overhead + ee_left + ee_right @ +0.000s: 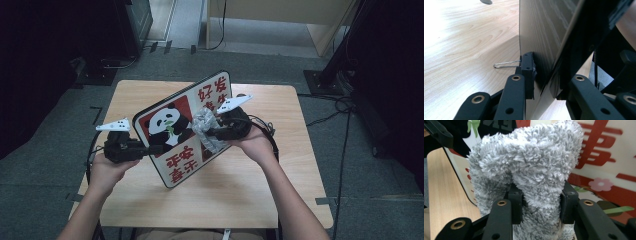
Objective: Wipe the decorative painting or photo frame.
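While the left gripper (150, 148) clamps the edge of the panda board (170, 125) to keep it tilted above the wooden table (240, 200), the right gripper (212, 131) squeezes a grey fluffy cloth (206, 127) against its printed face, probably for wiping it clean.

A light wooden surface (150, 95) stands on a grey carpeted floor (45, 165). Black cables (345, 145) trail across the floor to the right. Beyond the far edge is a pale wooden cabinet (280, 15), with dark equipment (125, 25) at the upper left.
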Motion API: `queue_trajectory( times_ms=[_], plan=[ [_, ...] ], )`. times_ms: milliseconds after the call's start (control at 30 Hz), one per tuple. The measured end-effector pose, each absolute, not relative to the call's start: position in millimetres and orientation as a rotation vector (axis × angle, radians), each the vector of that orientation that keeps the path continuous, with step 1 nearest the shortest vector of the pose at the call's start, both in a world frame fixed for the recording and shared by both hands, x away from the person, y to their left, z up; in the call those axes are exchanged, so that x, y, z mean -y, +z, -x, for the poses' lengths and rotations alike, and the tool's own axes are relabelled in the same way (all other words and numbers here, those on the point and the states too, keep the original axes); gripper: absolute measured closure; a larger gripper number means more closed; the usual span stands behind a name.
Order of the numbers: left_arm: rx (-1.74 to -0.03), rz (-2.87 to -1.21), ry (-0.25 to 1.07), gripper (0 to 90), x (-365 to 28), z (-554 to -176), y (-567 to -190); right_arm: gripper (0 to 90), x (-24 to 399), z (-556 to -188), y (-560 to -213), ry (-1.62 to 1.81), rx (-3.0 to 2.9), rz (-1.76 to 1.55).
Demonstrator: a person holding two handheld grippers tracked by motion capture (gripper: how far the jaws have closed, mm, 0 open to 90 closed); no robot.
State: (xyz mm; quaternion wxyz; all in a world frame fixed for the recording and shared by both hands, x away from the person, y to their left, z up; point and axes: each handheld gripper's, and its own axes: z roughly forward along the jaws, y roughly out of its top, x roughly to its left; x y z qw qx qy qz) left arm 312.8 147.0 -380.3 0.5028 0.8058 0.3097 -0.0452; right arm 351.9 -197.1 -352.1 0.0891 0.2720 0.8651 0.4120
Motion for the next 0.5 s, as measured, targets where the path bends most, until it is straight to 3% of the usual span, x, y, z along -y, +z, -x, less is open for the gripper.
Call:
queue_trajectory(
  times_ms=[500],
  plan=[
    [-0.75, -1.937, -0.074, 76.5, -147.1, -311.2, -380.4, 63.3, 199.9, -347.7, -370.5, 1.209, -2.597, -0.823]
  ],
)
